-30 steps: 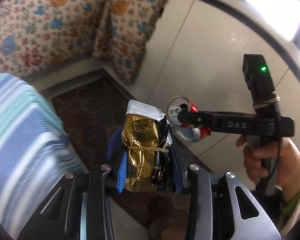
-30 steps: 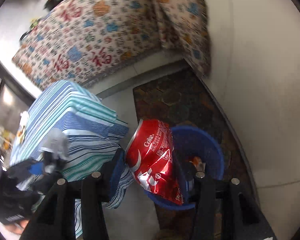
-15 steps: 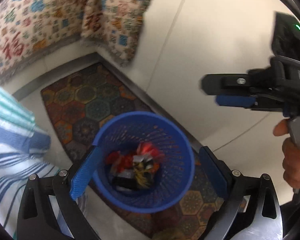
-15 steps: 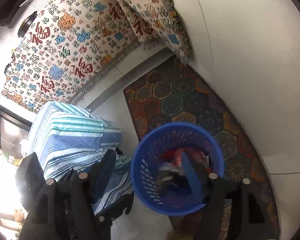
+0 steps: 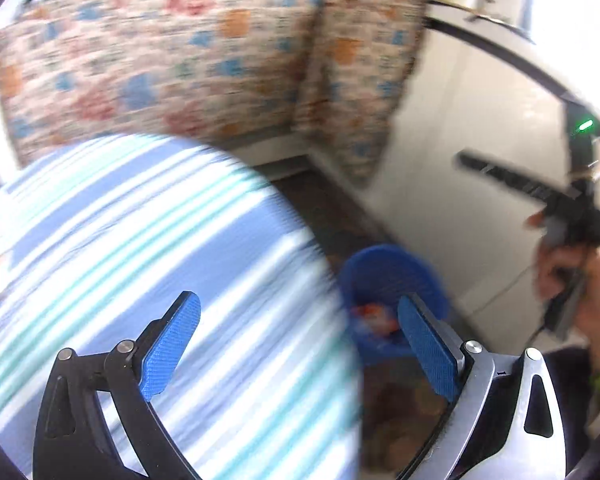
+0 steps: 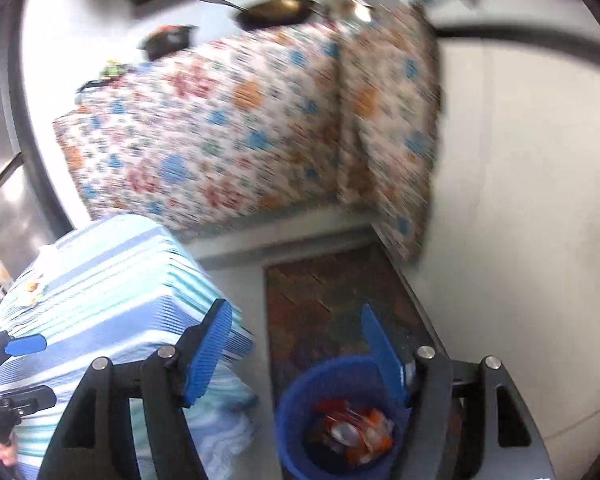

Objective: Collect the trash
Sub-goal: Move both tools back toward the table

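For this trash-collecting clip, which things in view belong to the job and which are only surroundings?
Part of the job:
- round blue plastic mesh bin
- red and orange crumpled trash inside it
- left gripper, open and empty
- right gripper, open and empty

Only surroundings:
- blue-and-white striped cloth
- floral patterned cloth
- dark hexagon-patterned rug
- dark frying pan

A: Where's the bin?
B: On the rug, near end, trash inside. Striped table just left of it, wall to the right.
A: And behind?
B: Patterned cloth hangs at the far end, pans on top.
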`<control>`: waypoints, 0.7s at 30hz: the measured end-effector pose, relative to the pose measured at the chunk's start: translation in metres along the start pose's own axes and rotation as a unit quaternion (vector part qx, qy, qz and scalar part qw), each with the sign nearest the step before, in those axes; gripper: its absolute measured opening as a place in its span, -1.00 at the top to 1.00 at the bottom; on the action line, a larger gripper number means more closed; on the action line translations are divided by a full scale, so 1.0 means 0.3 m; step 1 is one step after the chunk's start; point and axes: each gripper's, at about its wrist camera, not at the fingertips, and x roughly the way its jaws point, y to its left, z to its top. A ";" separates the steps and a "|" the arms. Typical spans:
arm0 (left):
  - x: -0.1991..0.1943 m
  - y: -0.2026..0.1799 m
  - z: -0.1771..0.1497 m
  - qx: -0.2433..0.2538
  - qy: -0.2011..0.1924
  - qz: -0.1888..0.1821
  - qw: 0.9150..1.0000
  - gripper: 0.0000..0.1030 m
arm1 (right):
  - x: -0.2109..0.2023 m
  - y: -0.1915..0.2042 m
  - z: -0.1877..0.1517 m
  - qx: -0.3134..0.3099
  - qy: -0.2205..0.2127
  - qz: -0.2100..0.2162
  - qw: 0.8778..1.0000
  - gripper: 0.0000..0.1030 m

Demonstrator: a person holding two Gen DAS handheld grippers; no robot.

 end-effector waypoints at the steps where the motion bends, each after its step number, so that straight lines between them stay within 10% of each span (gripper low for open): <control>1: -0.029 0.073 -0.032 -0.006 0.001 0.025 1.000 -0.93 | -0.005 0.082 0.003 -0.015 -0.007 0.013 1.000 -0.38; 6: -0.105 0.455 -0.146 -0.083 0.004 0.131 0.988 -0.93 | 0.043 0.477 -0.042 -0.096 0.026 0.096 0.990 -0.39; 13: -0.186 0.922 -0.245 -0.181 0.003 0.212 0.960 -0.92 | 0.100 0.968 -0.149 -0.254 0.062 0.224 0.939 -0.39; 21: -0.225 1.051 -0.305 -0.219 -0.010 0.213 0.952 -0.92 | 0.332 1.408 -0.075 -0.345 0.103 0.294 0.885 -0.47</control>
